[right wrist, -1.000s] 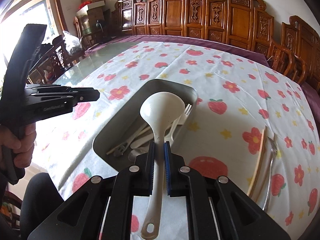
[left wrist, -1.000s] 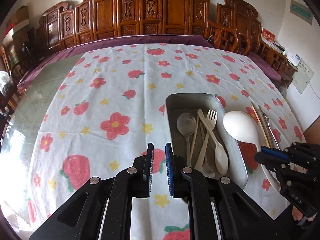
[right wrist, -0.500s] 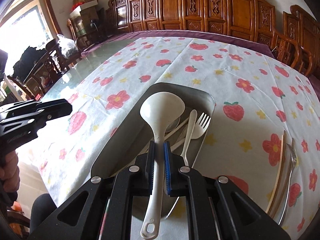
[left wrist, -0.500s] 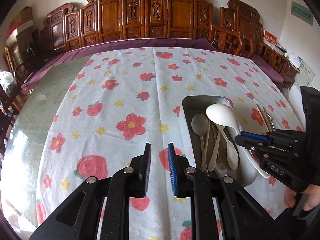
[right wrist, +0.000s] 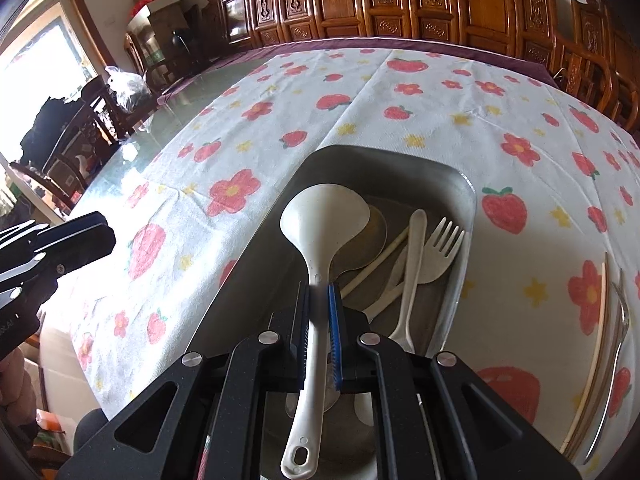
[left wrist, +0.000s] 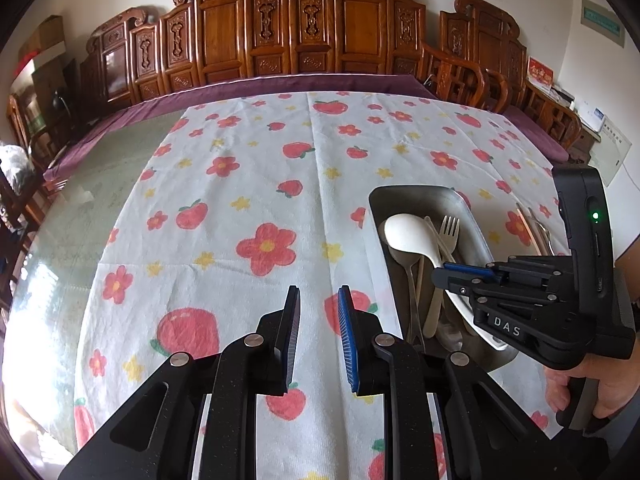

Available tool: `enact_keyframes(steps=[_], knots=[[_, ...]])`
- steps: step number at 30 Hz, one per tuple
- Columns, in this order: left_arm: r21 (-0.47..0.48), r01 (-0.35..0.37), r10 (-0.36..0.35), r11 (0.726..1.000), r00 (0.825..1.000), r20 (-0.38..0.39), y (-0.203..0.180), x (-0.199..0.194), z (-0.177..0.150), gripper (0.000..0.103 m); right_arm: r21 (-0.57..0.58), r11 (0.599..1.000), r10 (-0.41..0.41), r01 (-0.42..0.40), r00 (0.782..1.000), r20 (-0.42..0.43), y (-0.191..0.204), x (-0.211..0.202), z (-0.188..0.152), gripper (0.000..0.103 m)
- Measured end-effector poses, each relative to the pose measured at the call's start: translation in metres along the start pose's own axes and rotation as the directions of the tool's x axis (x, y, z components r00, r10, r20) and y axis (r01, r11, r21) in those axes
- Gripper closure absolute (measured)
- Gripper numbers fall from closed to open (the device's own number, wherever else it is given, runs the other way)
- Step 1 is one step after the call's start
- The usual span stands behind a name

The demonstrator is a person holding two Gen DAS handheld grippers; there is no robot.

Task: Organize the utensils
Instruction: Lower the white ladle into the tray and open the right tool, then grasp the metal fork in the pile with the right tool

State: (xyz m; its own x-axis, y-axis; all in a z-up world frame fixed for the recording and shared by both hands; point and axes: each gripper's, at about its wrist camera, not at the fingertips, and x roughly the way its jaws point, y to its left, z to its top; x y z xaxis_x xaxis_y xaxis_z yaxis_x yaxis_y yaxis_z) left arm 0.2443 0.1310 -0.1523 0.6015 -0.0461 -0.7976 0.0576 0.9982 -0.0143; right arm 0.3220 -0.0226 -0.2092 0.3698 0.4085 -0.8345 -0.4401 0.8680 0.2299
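Observation:
A white plastic ladle (right wrist: pixel 324 216) is clamped by its handle in my right gripper (right wrist: pixel 319 286), which is shut on it. Its bowl (left wrist: pixel 408 234) hangs low over the far left of the metal tray (right wrist: pixel 400 156), above a metal spoon. In the tray also lie a white fork (right wrist: pixel 440 248), a white spoon and pale chopsticks. My left gripper (left wrist: pixel 319 290) hovers over the flowered cloth to the left of the tray (left wrist: pixel 416 192), its jaws a little apart with nothing between them. In that view the right gripper (left wrist: pixel 440 274) reaches in from the right.
On the cloth right of the tray lie a pale chopstick (right wrist: pixel 600 340) and a metal utensil (right wrist: pixel 618 340). Carved wooden chairs (left wrist: pixel 312 28) line the far side of the table. A hand (left wrist: pixel 588 392) grips the right tool.
The right gripper has carried the ladle leftward and down, from beside the tray to low over it. The left gripper's jaws stand slightly wider apart.

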Motion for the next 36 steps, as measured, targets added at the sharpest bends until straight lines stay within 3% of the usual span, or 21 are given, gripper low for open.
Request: enact_keyframes(steps=[7,14,21,24,26,31,36], knots=[[0.006,-0.003,0.003,1.0,1.0,-0.008,-0.007,0.002,0.0,0.085,-0.005,1.0,0.012,-0.012,0.999,0.029,-0.007,-0.012,-0.001,0.092],[0.022,0.016,-0.016,1.0,1.0,0.0,-0.027,-0.003,0.002,0.084,0.0,1.0,0.011,-0.011,0.994,0.112,-0.034,-0.064,-0.015,0.092],[0.068,0.057,-0.058,0.996,0.998,0.005,-0.068,-0.002,0.007,0.082,-0.044,0.985,-0.155,0.165,0.974,0.166,-0.089,-0.11,-0.058,0.091],[0.09,0.081,-0.081,0.993,0.997,0.005,-0.09,0.002,0.01,0.077,-0.011,0.976,-0.213,0.217,0.964,0.158,-0.127,-0.117,-0.075,0.081],[0.103,0.096,-0.097,0.99,0.995,-0.001,-0.106,0.007,0.011,0.077,0.009,0.969,-0.247,0.248,0.959,0.142,-0.15,-0.116,-0.084,0.08],[0.135,0.134,-0.133,0.982,0.991,-0.017,-0.142,0.02,0.012,0.077,0.058,0.958,-0.286,0.281,0.952,0.11,-0.202,-0.112,-0.103,0.08],[0.159,0.172,-0.167,0.972,0.985,-0.041,-0.172,0.036,0.012,0.077,0.084,0.961,-0.271,0.264,0.959,0.087,-0.224,-0.097,-0.106,0.08]])
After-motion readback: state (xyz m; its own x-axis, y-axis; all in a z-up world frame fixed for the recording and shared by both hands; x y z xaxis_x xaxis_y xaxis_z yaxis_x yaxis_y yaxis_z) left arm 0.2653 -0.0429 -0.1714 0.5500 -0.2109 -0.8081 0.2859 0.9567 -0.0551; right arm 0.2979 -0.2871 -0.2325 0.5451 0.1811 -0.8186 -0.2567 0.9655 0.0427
